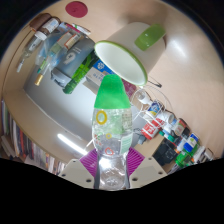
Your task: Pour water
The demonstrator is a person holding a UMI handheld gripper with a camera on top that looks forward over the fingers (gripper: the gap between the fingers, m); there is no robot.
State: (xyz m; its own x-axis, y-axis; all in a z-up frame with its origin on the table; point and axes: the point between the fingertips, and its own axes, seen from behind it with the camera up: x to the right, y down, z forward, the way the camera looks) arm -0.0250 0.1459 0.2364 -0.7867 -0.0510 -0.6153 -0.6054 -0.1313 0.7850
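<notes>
My gripper [112, 165] is shut on a clear plastic bottle [112, 135] with a green upper part [109, 95]. Both purple pads [91, 160] press on its sides. The bottle points forward along the fingers, its mouth at the rim of a white cup [122, 60] that has a green inside [150, 37]. The cup lies tilted on the pale table [190, 80], just beyond the bottle. I cannot see any water flowing.
Several small bottles and packets [160, 125] stand to the right of the held bottle. More bottles and boxes [60, 55] crowd the far left side of the table. A round red-marked item [76, 10] lies at the far edge.
</notes>
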